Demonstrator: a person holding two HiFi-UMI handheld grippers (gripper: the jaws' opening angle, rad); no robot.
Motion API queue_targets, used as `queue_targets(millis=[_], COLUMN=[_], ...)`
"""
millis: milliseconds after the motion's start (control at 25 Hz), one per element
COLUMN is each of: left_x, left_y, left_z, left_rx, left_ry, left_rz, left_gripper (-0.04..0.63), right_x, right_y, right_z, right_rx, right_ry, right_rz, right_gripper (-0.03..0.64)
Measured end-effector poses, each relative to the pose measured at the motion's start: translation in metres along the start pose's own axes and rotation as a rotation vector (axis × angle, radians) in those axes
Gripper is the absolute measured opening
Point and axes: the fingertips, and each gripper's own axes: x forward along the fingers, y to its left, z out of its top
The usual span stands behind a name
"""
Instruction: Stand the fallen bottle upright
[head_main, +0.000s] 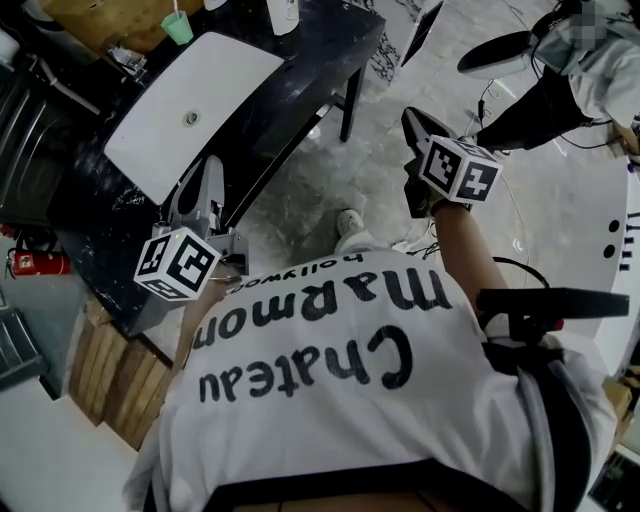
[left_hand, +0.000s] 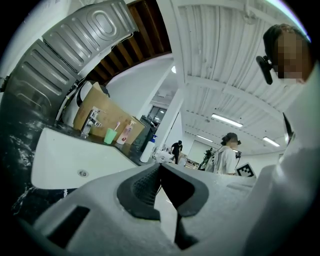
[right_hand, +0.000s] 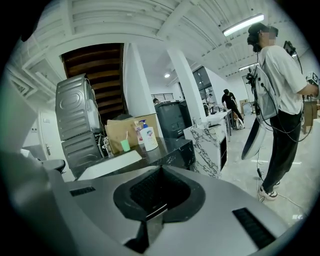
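Head view: left gripper sits at the near edge of the black glossy counter, just beside a corner of the white rectangular sink basin. The right gripper is out over the pale floor, well apart from the counter. The white plastic pump bottle with blue top is at the counter's far end, cropped by the frame (the mint-green cup is further left, beyond the basin). Second person in white top and black trousers at top right.

Left gripper view: jaws pressed together, nothing between them. The basin is at left with the cup behind it. The pump bottle stands upright further along the counter, well ahead of the jaws.

Right gripper view: jaws pressed together, empty. The pump bottle stands upright on the counter near the cup, in front of a brown cardboard box. The second person is at right.
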Motion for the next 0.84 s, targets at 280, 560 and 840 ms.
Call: queue_targets(millis=[280,560,840], left_x=[-0.002,-0.003,-0.005], left_y=[0.001,0.0,0.0], left_z=[0.002,0.004,0.008], left_rx=[0.003,0.005,0.005], left_ry=[-0.017,-0.034,-0.06], left_rz=[0.008,0.01,0.023], left_gripper=[0.014,0.014,0.014], right_x=[0.003,0.007,0.01], right_y=[0.001,0.003,0.004], right_z=[0.005,0.009,0.016], right_rx=[-0.026,-0.042,-0.052], right_ry=[-0.012,-0.02,-0.03], right_rz=[0.002,0.012,0.024], right_gripper=[0.012,0.012,0.012])
